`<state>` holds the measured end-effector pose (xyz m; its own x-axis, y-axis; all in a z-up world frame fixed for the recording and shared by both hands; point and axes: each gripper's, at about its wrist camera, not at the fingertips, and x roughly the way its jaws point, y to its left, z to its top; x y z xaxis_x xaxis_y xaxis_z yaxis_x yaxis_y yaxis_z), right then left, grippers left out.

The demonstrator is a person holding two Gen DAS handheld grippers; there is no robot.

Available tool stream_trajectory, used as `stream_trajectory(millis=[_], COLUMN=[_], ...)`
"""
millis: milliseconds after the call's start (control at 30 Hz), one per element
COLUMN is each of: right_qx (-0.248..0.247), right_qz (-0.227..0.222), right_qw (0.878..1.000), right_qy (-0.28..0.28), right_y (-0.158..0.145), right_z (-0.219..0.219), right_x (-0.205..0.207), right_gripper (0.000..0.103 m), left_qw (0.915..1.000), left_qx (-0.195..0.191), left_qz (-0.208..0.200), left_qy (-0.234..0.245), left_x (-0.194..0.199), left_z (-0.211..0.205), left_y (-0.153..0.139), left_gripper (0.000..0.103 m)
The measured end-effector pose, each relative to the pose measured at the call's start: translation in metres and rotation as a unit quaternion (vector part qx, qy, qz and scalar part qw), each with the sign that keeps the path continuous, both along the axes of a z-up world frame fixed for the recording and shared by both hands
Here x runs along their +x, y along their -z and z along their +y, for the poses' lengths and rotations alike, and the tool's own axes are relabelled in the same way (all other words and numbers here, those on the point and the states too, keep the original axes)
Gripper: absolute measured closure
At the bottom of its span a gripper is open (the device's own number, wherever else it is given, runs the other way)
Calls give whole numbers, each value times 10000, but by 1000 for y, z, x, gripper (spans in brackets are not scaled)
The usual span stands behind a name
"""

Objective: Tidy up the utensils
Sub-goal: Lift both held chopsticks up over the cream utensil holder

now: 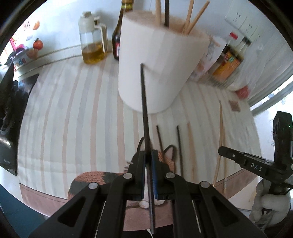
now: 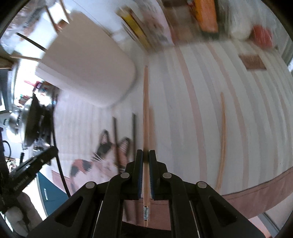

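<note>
While clamped tight between the blue pads of the left tool (image 1: 148,164), black chopstick (image 1: 145,113) pointing forward toward the white utensil holder (image 1: 155,60), tip overlapping the holder's front wall in the left wrist view, butt end sticking out behind the jaws. Right tool (image 2: 146,163) likewise closed, gripping a wooden chopstick (image 2: 146,109) lengthwise, its tip reaching just right of the holder's base (image 2: 87,73) in the right wrist view. Holder standing on the striped cloth (image 1: 73,113) covering the bench, already carrying several wooden chopsticks (image 1: 192,18) and one dark one (image 1: 167,12) upright inside. Two more black chopsticks (image 1: 178,146) lying side by side on the cloth in front of the holder, their near ends over a cat-shaped mat (image 1: 102,176); one pale wooden chopstick (image 1: 221,131) lying well apart to the right, another (image 1: 190,139) beside the black pair. Behind the holder, a glass oil dispenser (image 1: 92,40), a dark bottle (image 1: 121,33) and sauce bottles (image 1: 228,58) against the wall. Right tool's black body (image 1: 252,164) visible at the right edge of the left wrist view, with a gloved hand (image 1: 271,206) beneath. Right wrist view heavily blurred.
</note>
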<state>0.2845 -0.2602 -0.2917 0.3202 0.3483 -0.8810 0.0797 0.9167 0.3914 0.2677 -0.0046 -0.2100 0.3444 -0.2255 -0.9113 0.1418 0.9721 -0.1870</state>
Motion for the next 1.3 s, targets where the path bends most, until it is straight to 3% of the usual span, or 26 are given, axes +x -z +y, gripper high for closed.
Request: stream_trajectory(millis=[367, 700, 1100, 1300], right_qx=[232, 436, 608, 559], right_qz=[-795, -1173, -2209, -2776], right_qw=[9965, 9920, 9734, 9589], right_qy=[-152, -177, -10, 193], right_y=[-68, -101, -183, -215], right_z=[17, 28, 19, 13], right_x=[11, 18, 42, 73], right_gripper=[97, 97, 97, 97], left_qw=[9993, 9962, 9770, 9685], left_qx=[-205, -461, -820, -885], left_qz=[-277, -701, -1960, -2320], left_qy=[-127, -227, -174, -198], left_x=[-12, -19, 15, 47], left_z=[10, 23, 20, 13], left_y=[-28, -71, -172, -201], left_gripper=[99, 99, 99, 99])
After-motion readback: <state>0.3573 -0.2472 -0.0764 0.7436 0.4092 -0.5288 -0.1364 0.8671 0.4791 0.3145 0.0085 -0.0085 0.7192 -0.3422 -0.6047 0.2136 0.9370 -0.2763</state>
